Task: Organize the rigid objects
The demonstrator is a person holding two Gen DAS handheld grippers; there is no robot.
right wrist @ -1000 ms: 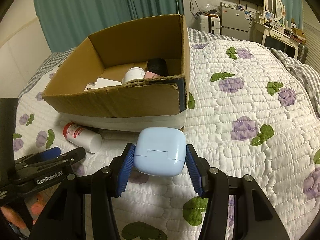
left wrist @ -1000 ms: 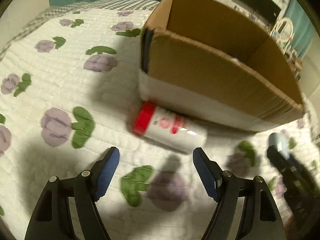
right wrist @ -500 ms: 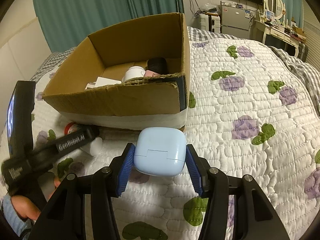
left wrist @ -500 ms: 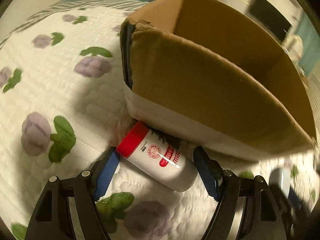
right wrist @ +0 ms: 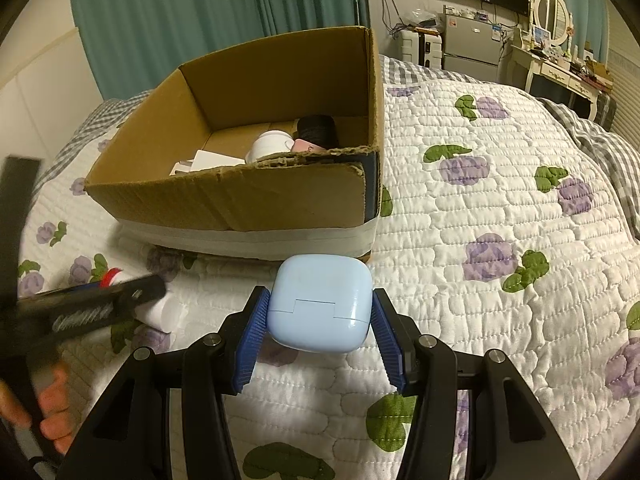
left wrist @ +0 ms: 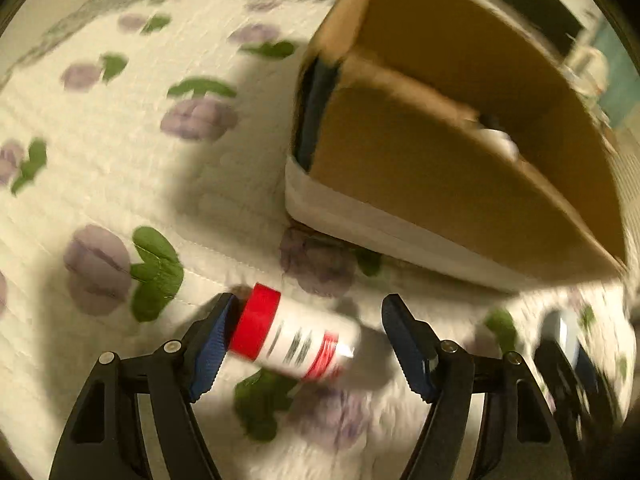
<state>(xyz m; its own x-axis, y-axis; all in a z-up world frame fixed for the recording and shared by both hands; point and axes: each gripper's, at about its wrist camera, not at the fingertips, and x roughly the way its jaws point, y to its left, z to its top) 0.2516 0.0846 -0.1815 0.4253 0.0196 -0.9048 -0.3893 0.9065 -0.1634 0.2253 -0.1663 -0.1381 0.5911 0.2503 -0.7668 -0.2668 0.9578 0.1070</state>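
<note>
left gripper [left wrist: 308,336] closing around bottle [left wrist: 292,336] lying on quilt [left wrist: 100,168], red cap touching one pad, other pad clear; right gripper [right wrist: 318,330] clamped on blue case [right wrist: 318,304]; box [right wrist: 240,200] at 12 o'clock of case, bottle at 9 o'clock
</note>
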